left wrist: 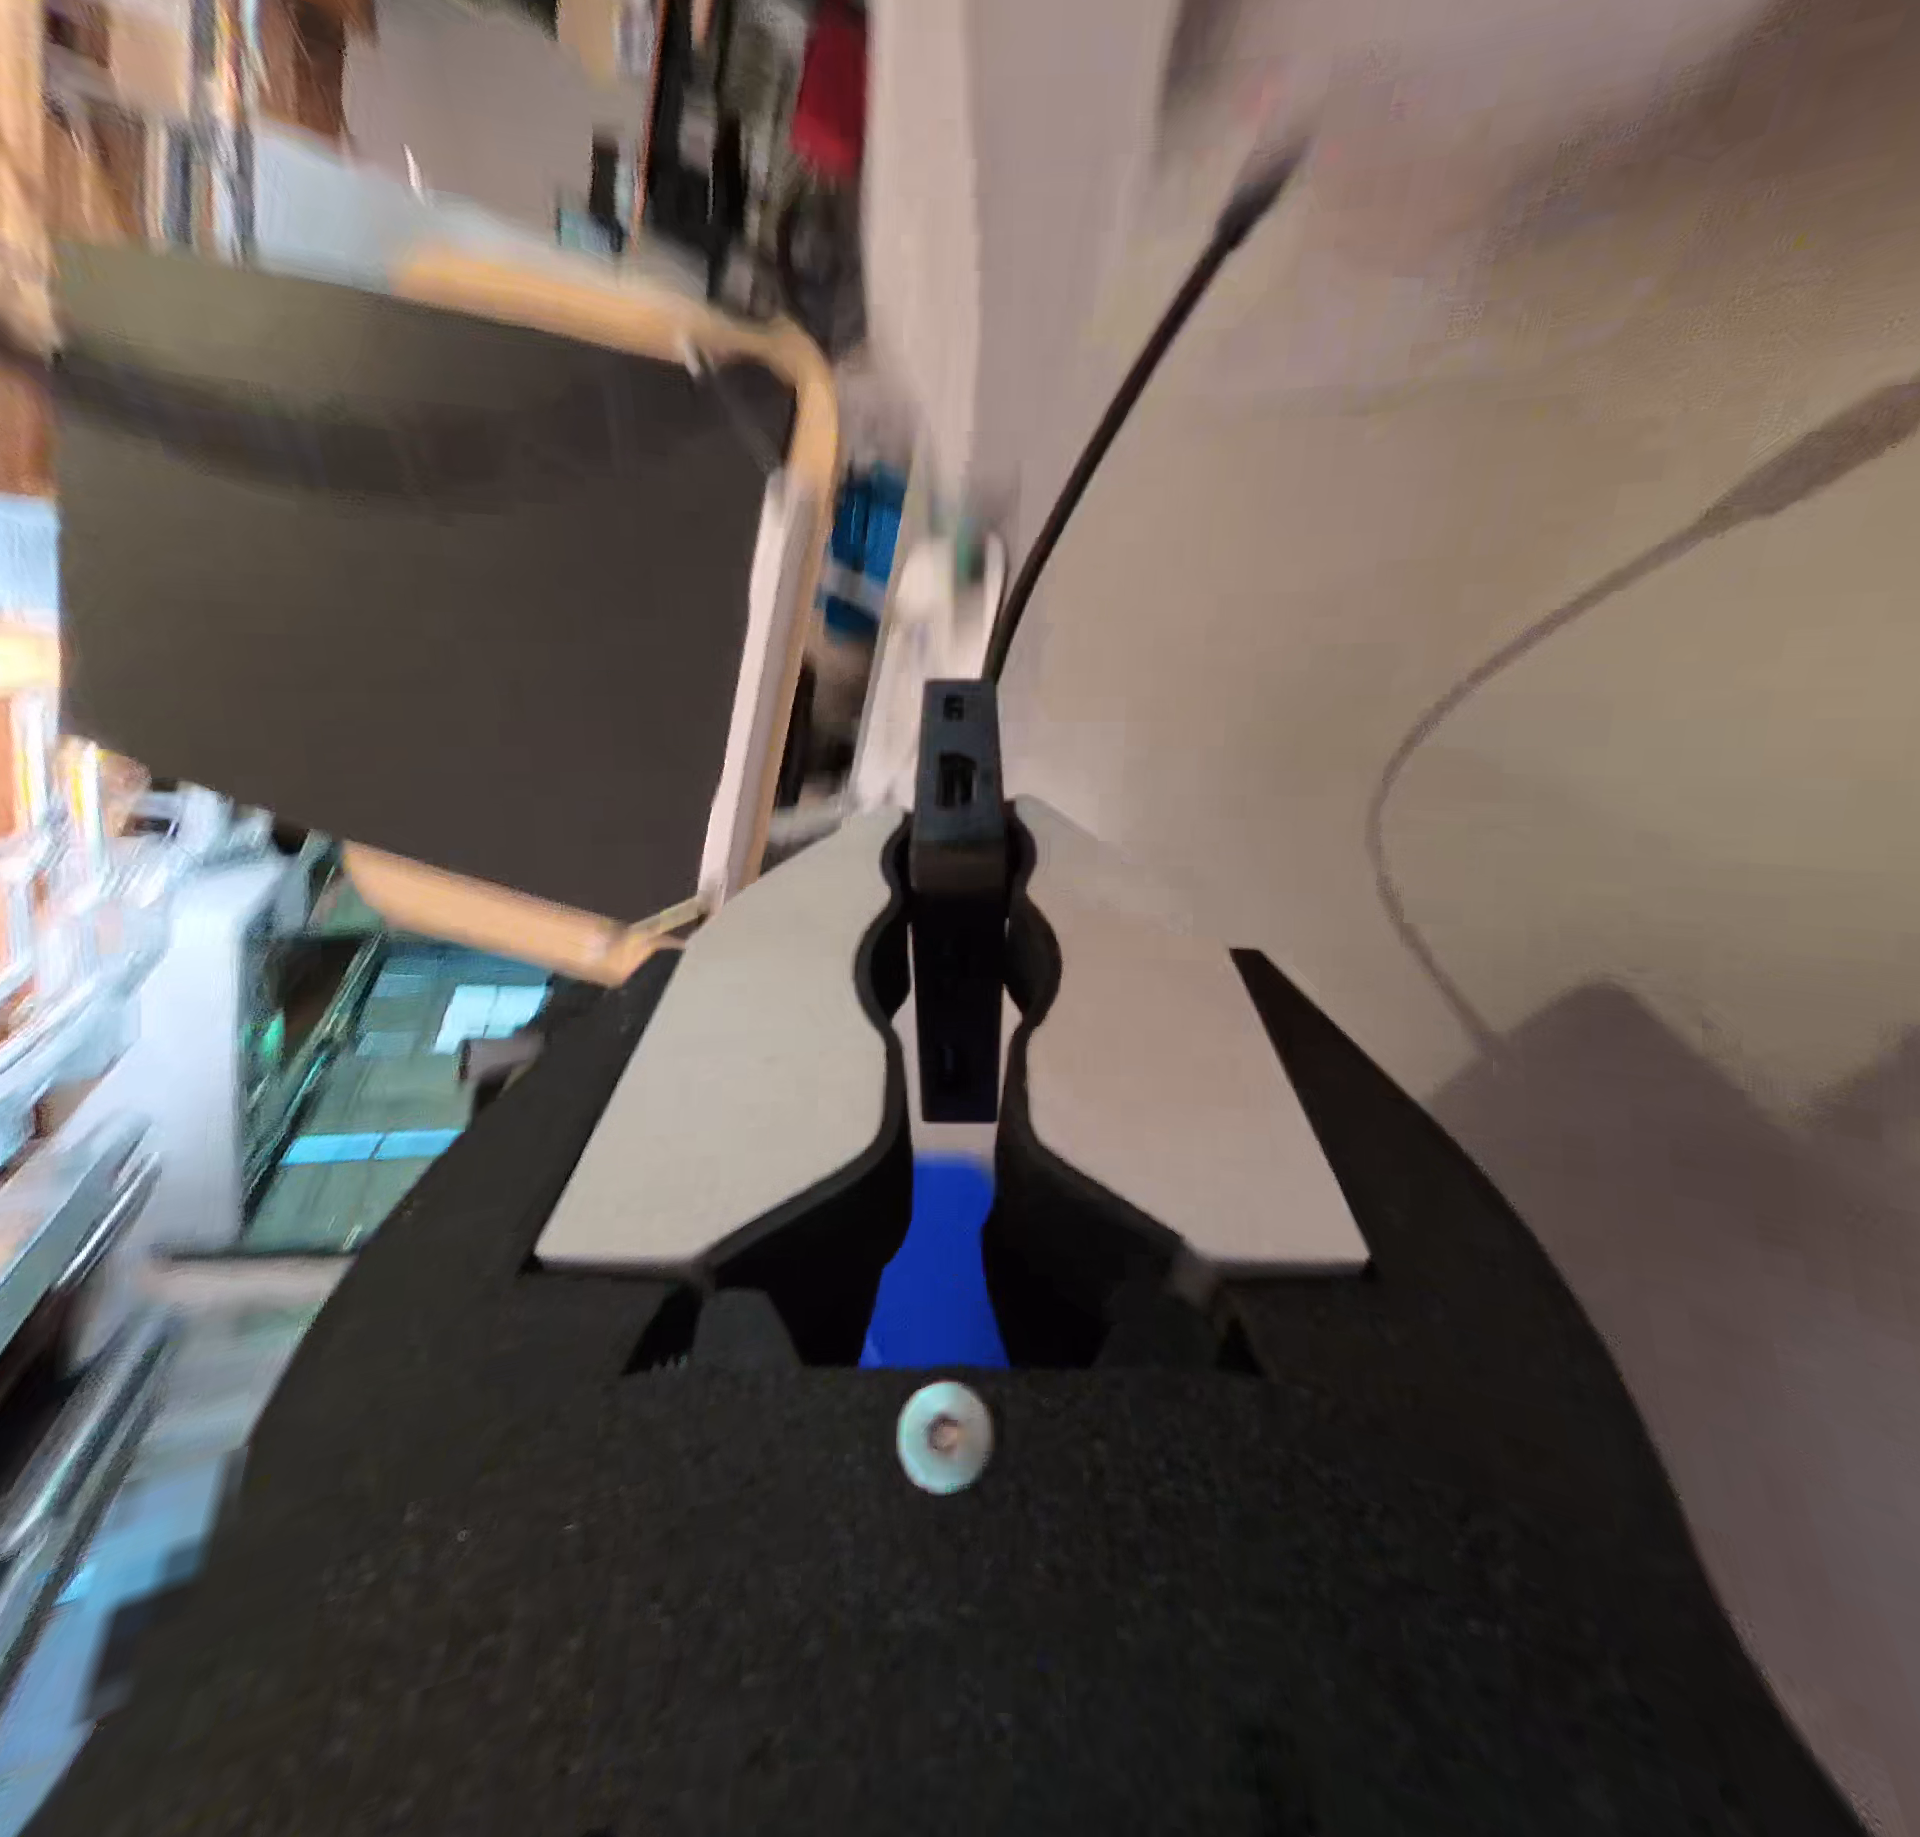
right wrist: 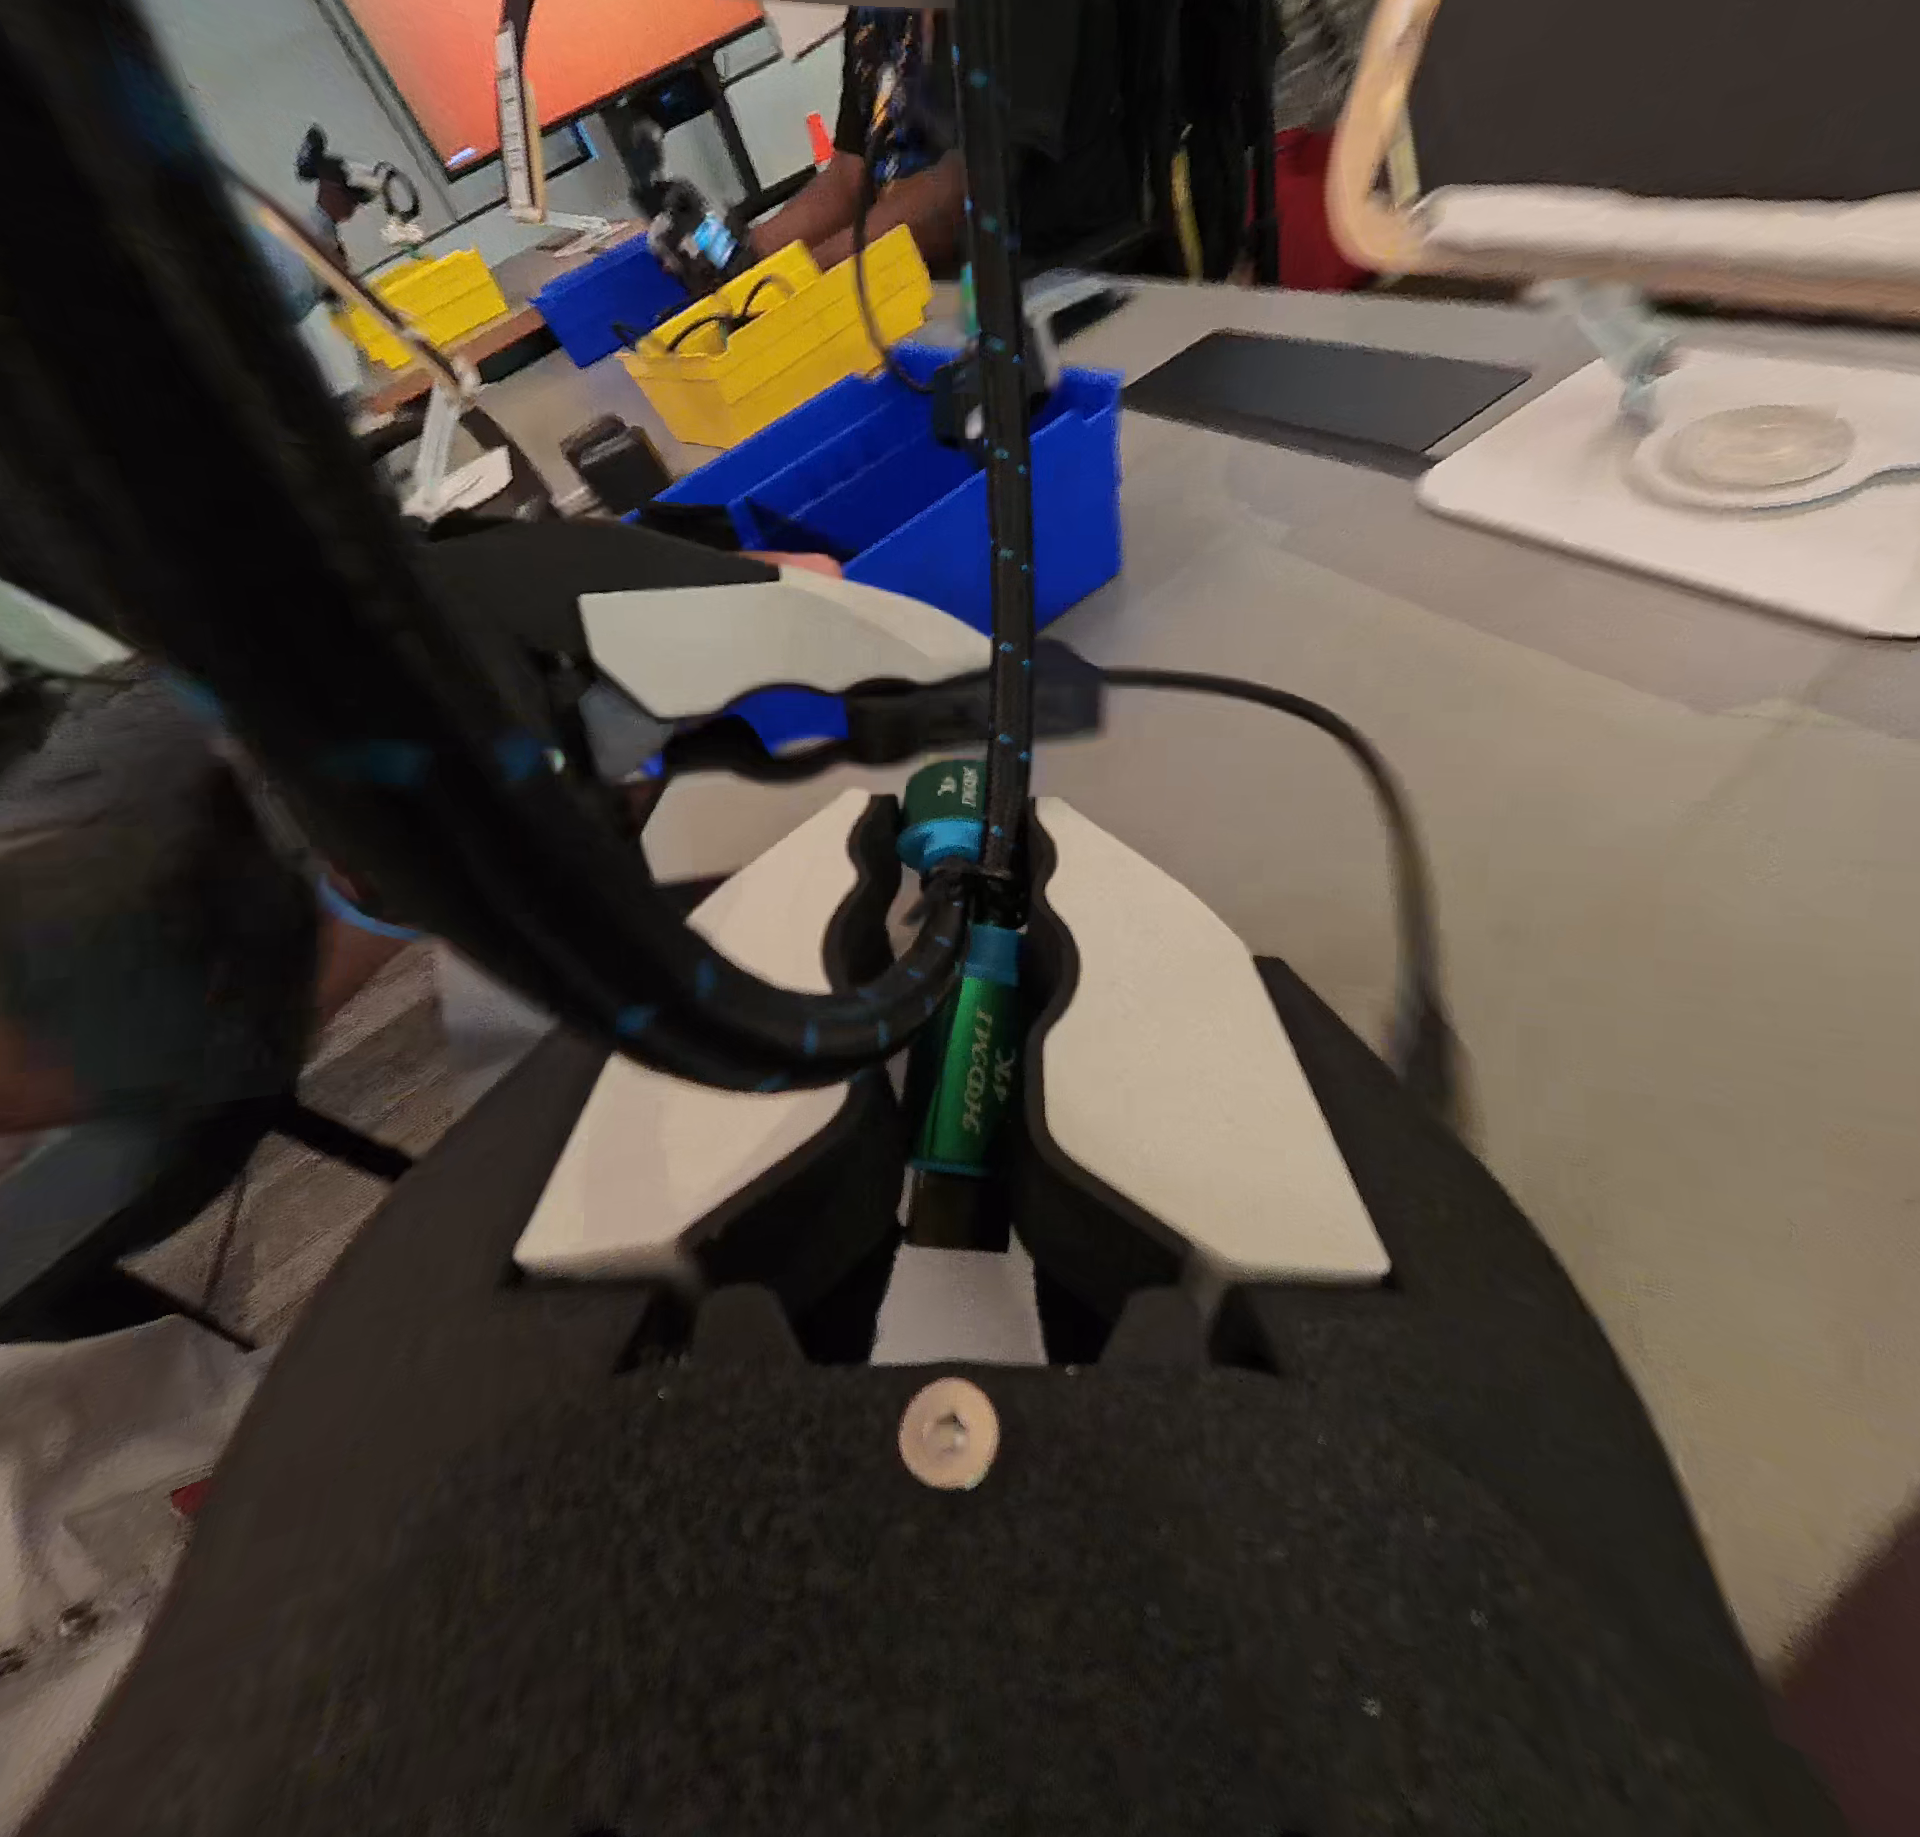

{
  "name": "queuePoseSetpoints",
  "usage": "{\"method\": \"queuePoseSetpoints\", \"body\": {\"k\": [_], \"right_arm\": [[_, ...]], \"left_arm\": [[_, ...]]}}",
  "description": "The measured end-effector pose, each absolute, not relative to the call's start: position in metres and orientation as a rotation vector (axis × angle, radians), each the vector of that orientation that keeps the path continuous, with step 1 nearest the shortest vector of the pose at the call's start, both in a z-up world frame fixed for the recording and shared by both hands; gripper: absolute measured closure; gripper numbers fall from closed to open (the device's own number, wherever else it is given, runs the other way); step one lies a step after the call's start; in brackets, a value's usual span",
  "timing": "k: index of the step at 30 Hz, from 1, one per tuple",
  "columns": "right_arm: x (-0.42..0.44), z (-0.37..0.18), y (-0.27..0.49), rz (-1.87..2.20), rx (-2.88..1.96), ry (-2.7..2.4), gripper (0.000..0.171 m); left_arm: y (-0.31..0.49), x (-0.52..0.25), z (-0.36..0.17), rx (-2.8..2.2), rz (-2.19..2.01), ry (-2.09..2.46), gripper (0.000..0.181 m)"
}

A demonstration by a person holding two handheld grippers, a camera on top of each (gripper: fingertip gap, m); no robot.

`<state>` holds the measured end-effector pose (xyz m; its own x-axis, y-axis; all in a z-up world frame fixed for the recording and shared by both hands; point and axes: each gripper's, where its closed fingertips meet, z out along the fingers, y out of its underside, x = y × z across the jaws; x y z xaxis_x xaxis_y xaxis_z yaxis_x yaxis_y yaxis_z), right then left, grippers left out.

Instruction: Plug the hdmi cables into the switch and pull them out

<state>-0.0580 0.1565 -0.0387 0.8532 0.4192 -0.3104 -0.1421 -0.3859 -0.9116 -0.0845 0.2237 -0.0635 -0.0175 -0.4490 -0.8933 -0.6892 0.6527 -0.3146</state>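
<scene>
Both fingers clamped, table (right wrist: 1558,852) near.

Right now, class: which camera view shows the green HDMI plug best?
The right wrist view: the green HDMI plug sits clamped in the right gripper, close up. The left wrist view shows none of it, only the black switch.

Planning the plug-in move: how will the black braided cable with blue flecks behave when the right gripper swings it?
The black braided cable with blue flecks probably flops: it loops loosely behind the green metal plug. Its thickness suggests drag on the right gripper.
</scene>
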Motion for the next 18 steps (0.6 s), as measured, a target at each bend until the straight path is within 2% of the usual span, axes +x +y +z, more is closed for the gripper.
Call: {"method": "queuePoseSetpoints", "body": {"k": [3, 7, 12, 14, 18], "right_arm": [[-0.019, -0.020, 0.142, 0.595, -1.853, -0.160, 0.150], [-0.059, -0.031, 0.139, 0.510, -1.920, -0.322, 0.149], [-0.034, -0.032, 0.123, 0.442, -1.915, -0.260, 0.150], [-0.001, -0.033, 0.108, 0.313, -1.948, -0.237, 0.149], [0.127, -0.029, 0.055, -0.280, -2.076, -0.262, 0.150]], "left_arm": [[0.234, -0.104, -0.050, -0.994, 0.112, 1.608, 0.168], [0.197, -0.081, -0.017, -0.849, 0.153, 1.581, 0.168], [0.218, -0.093, -0.004, -0.951, 0.104, 1.504, 0.168], [0.221, -0.100, -0.002, -0.972, 0.067, 1.488, 0.168], [0.224, -0.104, -0.006, -0.995, 0.054, 1.502, 0.168]]}}
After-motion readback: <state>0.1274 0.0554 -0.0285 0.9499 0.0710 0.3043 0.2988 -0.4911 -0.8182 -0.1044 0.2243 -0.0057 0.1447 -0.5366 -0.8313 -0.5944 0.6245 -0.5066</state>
